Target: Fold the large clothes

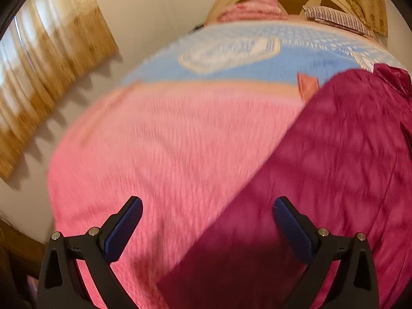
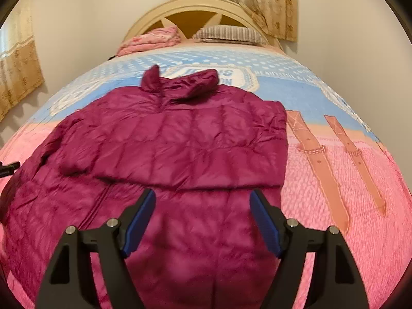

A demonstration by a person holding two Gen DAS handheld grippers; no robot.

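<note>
At the bottom of the right wrist view the right gripper [image 2: 203, 200] stands with its ribbed blue pads wide apart and nothing between them, above the lower part of a magenta quilted puffer jacket [image 2: 180, 139] that fills the middle of the frame, its glossy fabric creased and one part folded across the body, collar toward the top. The left gripper [image 1: 207, 207], jaws equally wide and empty at the bottom of its blurred view, hangs over the jacket's edge on the nubby pink bedspread [image 1: 154, 141]. Farther up lie the blue dotted band, a striped pillow [image 2: 229, 34], folded pink bedding [image 2: 152, 40] and the arched cream headboard [image 2: 190, 2].
</note>
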